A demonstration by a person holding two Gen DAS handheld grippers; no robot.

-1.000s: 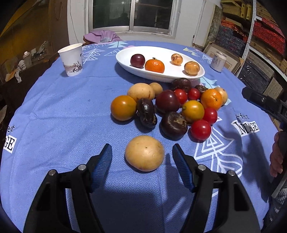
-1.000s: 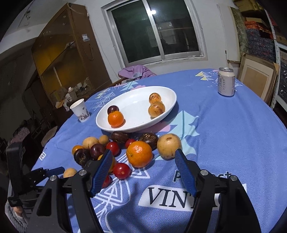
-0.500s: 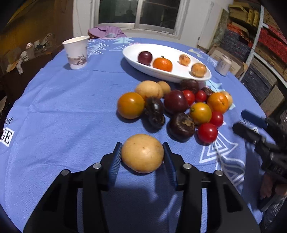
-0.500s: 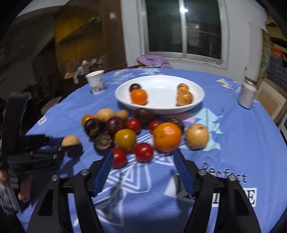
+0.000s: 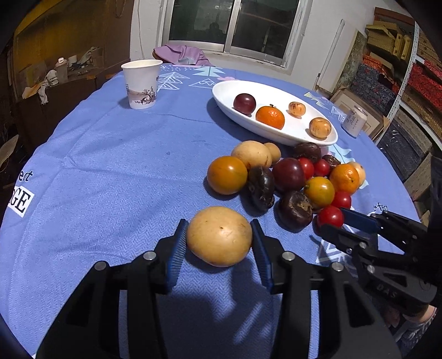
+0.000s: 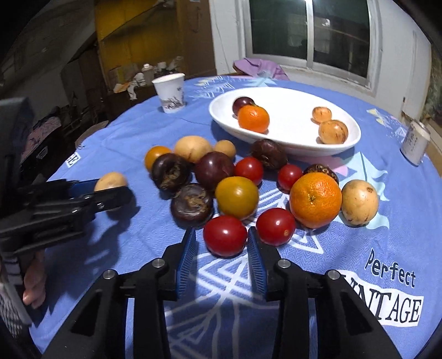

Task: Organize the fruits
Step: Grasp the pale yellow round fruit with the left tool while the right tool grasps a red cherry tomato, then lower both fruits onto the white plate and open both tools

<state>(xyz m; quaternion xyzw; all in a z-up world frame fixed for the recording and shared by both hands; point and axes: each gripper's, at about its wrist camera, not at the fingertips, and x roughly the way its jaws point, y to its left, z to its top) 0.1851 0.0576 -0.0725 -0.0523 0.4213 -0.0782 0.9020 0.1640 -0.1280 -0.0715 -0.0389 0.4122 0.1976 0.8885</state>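
1. Both claws have narrowed since a second ago: the left claw (image 5: 219, 237), then spread wide either side of the tan round fruit (image 5: 219, 236), now has its blue pads against both flanks of that fruit, which rests on the cloth.
2. Since then the right claw (image 6: 221, 243) has come down toward the pile, and its jaws are closing around a red tomato (image 6: 225, 235); a narrow gap shows at each pad, so the tomato lies between them ungripped on the cloth.
3. A blue woven tablecloth (image 5: 110, 171) with white tree and triangle prints and the words "Perfect VINTAGE" covers the round counter.
4. Loose fruit lies clustered near the middle: an orange (image 6: 315, 199), a yellow-orange tomato (image 6: 236, 196), dark wrinkled fruits, a dark plum, more red tomatoes and several tan fruits.
5. Just behind the cluster stands a white oval dish (image 5: 226, 91) holding a plum, a mandarin and two small brown-speckled fruits.
6. A paper cup (image 5: 141, 83) stands upright well apart on the far left, and a drink can (image 6: 415, 143) stands near the right edge.
7. Beyond the counter are a dark window (image 5: 234, 26) in a white wall, a purple cloth (image 5: 179, 53) heaped below it, a wooden cabinet with clutter on the left, and shelves of stacked boxes on the right.
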